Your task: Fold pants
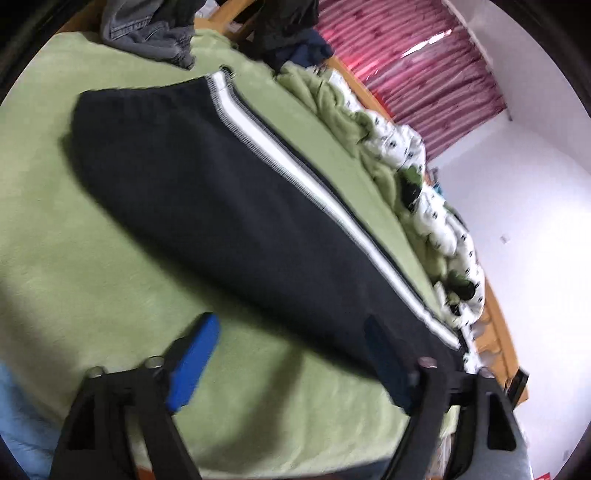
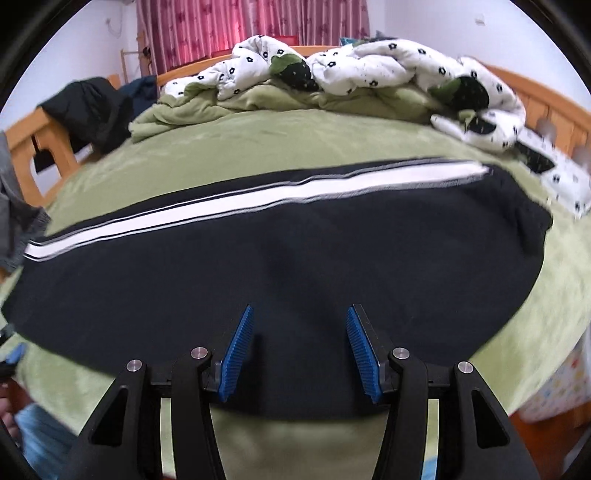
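Lengthwise across a green blanket (image 2: 295,144), a pair of dark pants (image 2: 280,266) with a white side stripe (image 2: 229,206) is seen laid flat on a wooden-framed bed (image 2: 535,96). The right gripper (image 2: 299,347) is held over the near edge of the pants, its blue-padded fingers (image 2: 238,352) parted wide, with nothing caught between them. In the left wrist view, the left gripper (image 1: 291,358) is likewise spread wide at one end of the pants (image 1: 229,206); one blue pad (image 1: 194,360) is shown over bare blanket (image 1: 74,229), the other against the dark cloth, and no fabric is gripped. A white quilt (image 2: 369,62) printed with dark flowers is bunched along the far side of the bed. Grey clothing (image 1: 147,29) is heaped at the far end, and dark garments (image 2: 88,107) are draped over the bed frame. Pink curtains (image 2: 251,26) are seen behind, in blurred frames.
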Demonstrator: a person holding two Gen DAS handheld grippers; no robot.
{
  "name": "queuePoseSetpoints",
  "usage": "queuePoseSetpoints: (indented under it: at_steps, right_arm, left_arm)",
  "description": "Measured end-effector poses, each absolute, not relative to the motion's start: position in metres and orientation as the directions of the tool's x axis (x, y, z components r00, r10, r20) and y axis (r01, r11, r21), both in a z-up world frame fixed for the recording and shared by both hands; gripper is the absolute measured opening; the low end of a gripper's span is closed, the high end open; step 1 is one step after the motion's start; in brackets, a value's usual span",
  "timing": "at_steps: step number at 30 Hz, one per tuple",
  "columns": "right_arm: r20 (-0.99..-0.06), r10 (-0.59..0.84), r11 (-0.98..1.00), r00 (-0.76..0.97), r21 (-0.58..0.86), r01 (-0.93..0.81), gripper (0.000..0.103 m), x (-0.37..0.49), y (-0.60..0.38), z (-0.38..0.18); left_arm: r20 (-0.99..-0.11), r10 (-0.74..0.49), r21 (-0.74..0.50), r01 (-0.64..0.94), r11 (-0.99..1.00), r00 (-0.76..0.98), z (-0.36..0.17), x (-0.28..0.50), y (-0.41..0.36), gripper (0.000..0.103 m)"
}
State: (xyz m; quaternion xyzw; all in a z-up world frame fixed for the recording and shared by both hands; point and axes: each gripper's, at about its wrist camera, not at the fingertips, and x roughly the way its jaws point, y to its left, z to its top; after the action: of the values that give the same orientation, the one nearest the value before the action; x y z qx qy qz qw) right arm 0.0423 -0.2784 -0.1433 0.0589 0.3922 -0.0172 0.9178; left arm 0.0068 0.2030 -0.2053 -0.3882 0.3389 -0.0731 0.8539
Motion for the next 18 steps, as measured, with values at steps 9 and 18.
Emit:
queuePoseSetpoints:
  at_steps: [9, 18]
  right_arm:
    - [-0.733, 0.041, 0.983, 0.679, 0.149, 0.102, 0.052, 0.031, -0.233, -0.143]
    - [-0.733, 0.012, 0.985, 0.68, 0.126, 0.118, 0.052, 0.02, -0.219, -0.144]
  left_arm:
    - [-0.509, -0.37, -0.784, -0.241, 0.572, 0.777, -0.218, 0.037, 0.222, 0.023]
    - [-0.526, -0.189, -0.746, -0.343, 0.571, 0.829, -0.213, 0.034, 0.331, 0.016]
